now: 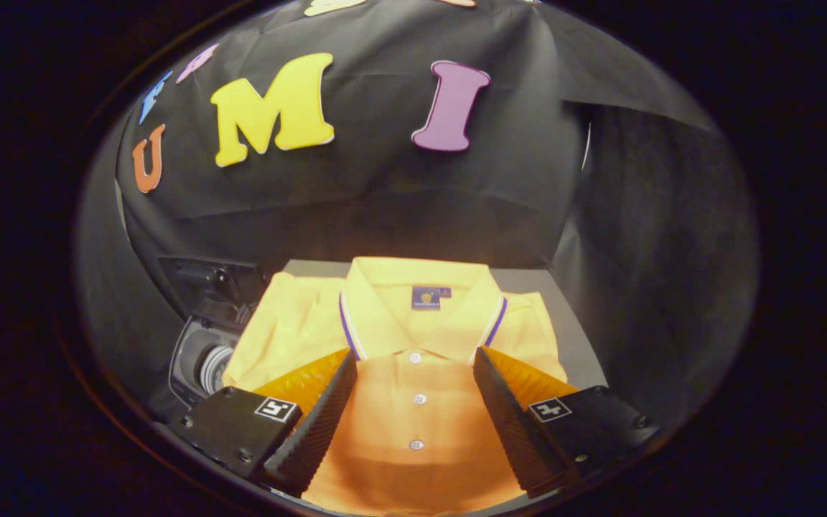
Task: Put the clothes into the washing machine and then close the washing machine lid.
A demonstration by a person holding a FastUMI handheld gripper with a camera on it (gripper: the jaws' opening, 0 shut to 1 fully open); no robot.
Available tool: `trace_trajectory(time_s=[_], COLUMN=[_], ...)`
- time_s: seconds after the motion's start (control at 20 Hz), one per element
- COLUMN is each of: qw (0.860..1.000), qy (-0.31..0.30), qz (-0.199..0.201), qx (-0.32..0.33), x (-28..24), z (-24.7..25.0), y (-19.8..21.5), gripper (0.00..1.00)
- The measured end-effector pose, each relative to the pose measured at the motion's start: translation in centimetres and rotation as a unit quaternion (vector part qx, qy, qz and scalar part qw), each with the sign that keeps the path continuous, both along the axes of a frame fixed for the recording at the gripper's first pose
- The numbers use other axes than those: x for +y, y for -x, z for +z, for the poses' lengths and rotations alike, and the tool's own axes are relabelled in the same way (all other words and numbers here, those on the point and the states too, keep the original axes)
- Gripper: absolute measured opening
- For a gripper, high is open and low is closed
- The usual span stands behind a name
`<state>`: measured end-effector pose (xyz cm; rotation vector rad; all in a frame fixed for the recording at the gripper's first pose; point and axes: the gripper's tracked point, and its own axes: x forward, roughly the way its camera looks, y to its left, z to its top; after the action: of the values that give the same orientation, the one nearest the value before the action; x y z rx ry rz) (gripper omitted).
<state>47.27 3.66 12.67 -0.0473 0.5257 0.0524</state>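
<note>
A yellow shirt [413, 337] lies folded on the grey bench [564, 316]; the washer [202, 359] sits left of it. The tongs [413, 362] hover spread over its 3 buttons.

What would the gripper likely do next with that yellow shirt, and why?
Probably lower and close. The gripper is open, jaws spread either side of the button placket of the folded yellow shirt, not yet pinching it. The washing machine sits open beside the shirt.

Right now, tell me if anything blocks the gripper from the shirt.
Nothing visible does. The open gripper hovers over the yellow polo shirt, fingers either side of its button placket. The washing machine sits beside the shirt.
</note>
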Motion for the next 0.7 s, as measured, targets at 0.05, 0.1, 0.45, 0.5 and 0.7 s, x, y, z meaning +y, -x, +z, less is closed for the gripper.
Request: trace_trajectory(time_s=[0.05,0.1,0.45,0.5,0.7], qw=[1.000,1.000,0.997,0.996,0.997], qy=[0.000,0.003,-0.017,-0.010,-0.020], qz=[-0.001,-0.006,0.007,0.017,0.031], qx=[0.009,0.017,0.082,0.087,0.069], x=[-0.1,-0.3,-0.1,0.0,0.0], z=[-0.7,-1.2,-2.4,-2.3,-2.0], y=[-0.3,-0.6,-0.6,-0.6,-1.4], gripper=[1.00,1.00,0.99,0.98,0.65])
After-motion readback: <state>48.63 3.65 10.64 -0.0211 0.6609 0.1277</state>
